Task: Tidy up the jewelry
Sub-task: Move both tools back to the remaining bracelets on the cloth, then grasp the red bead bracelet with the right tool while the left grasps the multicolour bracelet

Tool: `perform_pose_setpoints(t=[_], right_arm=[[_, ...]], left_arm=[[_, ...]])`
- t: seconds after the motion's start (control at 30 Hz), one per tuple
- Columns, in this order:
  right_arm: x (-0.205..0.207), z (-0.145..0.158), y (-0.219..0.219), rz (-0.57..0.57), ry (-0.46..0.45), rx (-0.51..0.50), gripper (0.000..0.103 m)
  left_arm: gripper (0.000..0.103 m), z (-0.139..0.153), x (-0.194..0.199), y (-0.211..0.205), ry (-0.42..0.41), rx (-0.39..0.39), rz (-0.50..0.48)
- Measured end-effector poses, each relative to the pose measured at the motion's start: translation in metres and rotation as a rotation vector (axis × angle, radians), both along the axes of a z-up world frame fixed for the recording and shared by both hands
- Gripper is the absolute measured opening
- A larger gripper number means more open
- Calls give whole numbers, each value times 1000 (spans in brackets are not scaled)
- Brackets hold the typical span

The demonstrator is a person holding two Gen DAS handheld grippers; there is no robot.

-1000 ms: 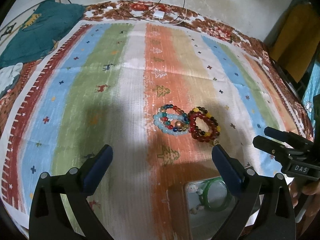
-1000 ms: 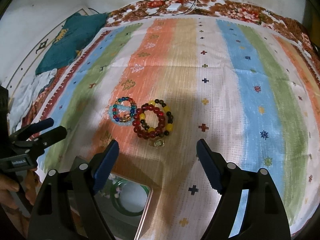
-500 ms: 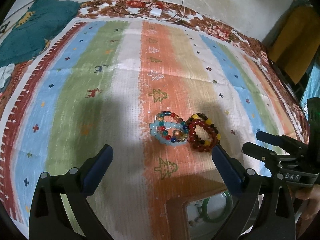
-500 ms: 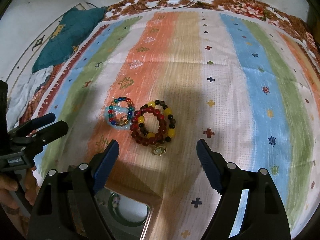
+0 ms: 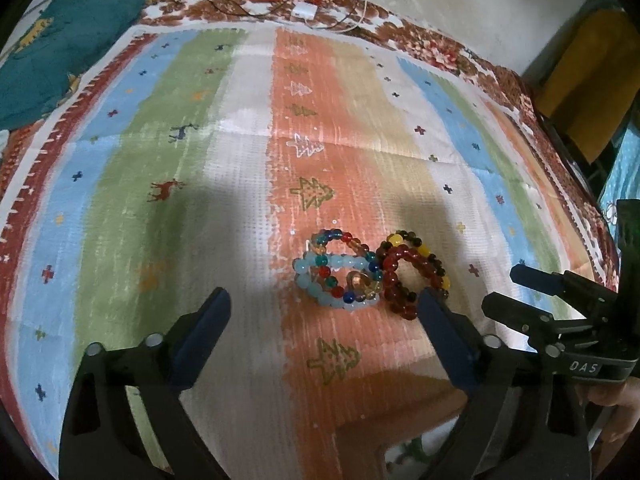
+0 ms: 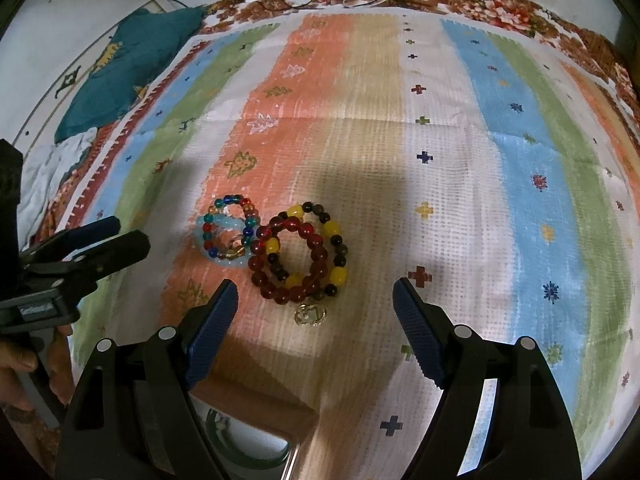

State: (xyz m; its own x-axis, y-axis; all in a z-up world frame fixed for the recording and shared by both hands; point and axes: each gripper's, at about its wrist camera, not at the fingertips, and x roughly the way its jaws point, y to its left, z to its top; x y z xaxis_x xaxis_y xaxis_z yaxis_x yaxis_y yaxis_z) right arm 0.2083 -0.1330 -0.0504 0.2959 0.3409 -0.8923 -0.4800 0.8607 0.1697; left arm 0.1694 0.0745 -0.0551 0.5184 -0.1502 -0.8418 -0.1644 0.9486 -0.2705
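Note:
A pile of bead bracelets lies on the striped cloth. A pale blue and multicoloured bracelet point(image 5: 336, 276) point(image 6: 226, 236) lies left of a dark red and yellow-black one point(image 5: 412, 276) point(image 6: 300, 256). A small gold ring point(image 6: 311, 315) lies just in front of the red one. My left gripper point(image 5: 324, 320) is open and empty, just short of the bracelets. My right gripper point(image 6: 314, 312) is open and empty, with the red bracelet and ring between its fingers' line. A metal tin point(image 6: 260, 452) holding a green bangle point(image 6: 240, 454) sits at the near edge.
The striped cloth point(image 5: 160, 200) covers a bed with a floral border. A teal cushion point(image 5: 48, 60) lies at the far left. A white charger with cables point(image 5: 304, 12) lies at the far edge. A yellow-brown object point(image 5: 592, 80) stands at the right.
Both grippers have moved forward toward the bracelets, which now sit closer to the fingertips. The tin has slid lower in both views. Both stay open.

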Motion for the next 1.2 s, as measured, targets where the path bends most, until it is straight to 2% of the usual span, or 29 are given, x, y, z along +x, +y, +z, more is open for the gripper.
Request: perform_pose_setpoints(t=[0.07,0.17,0.37,0.53,0.63,0.87,0.93,1.07,1.13,1.2], right_arm=[[1,-2,2,7,2,-1,80],[3,-4,6,20,5,-4,80],[9,-10,12,37,14,-14,80],[14,-15,15,31,10,-20,79],[17,-17,15,26,20,-15,67],[25,-25,17,16,40,-19,67],[27,-28,18,17,52,-22,60],[30,-35,21,19,62,-35,56],[34,-38,22,18,69,-37,47],[35,-41,23,21,80,-38,44]], left_arm=[[86,-4,5,2,9,-5,-2],[74,-8,11,1,23,-3,-15],[69,-9,19,-2,24,4,-37],[58,-14,26,-2,36,14,-50],[56,-17,30,-1,44,23,-49],[51,-20,39,-3,45,38,-66],[48,-23,42,-3,53,43,-69],[44,-27,47,-5,63,59,-80],[40,-28,49,-5,66,62,-86],[40,-29,51,-6,66,66,-91]])
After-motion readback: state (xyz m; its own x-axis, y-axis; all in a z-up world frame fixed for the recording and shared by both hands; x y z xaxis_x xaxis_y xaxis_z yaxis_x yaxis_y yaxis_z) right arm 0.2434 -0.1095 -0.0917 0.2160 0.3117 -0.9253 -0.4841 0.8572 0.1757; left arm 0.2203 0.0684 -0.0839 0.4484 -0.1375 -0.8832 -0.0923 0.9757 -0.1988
